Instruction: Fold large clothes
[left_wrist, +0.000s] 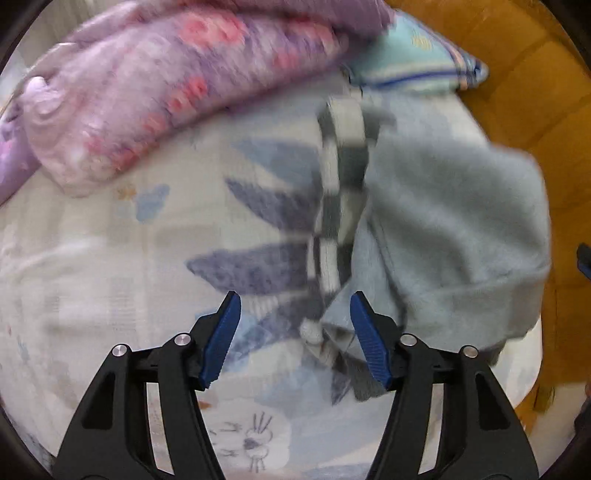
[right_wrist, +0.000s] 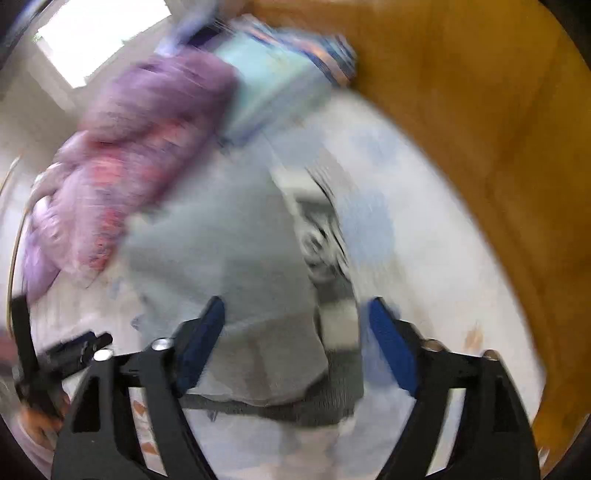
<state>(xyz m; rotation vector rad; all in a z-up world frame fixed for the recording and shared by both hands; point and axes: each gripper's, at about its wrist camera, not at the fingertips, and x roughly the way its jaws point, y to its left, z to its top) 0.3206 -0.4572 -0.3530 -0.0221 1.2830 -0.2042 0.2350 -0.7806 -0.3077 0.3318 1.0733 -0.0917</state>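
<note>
A pale blue-grey fleecy garment (left_wrist: 454, 221) lies crumpled on the bed sheet (left_wrist: 92, 280), with a black-and-white checked strip (left_wrist: 340, 192) running down its left side. My left gripper (left_wrist: 294, 297) hangs open just above the lower end of that strip and a small white toggle (left_wrist: 310, 334); its blue pads (left_wrist: 221, 343) touch nothing. In the blurred right wrist view the same garment (right_wrist: 221, 258) spreads under my right gripper (right_wrist: 295, 301). Its jaws stand apart over the ribbed hem (right_wrist: 280, 406), and the pads (right_wrist: 391, 343) are not pressing the cloth.
A purple and pink fluffy blanket (left_wrist: 147, 92) is bunched along the bed's far side, with a turquoise pillow (left_wrist: 417, 59) beside it. Orange wooden floor (left_wrist: 524, 74) borders the bed on the right. A dark gripper part (left_wrist: 583, 258) shows at the right edge.
</note>
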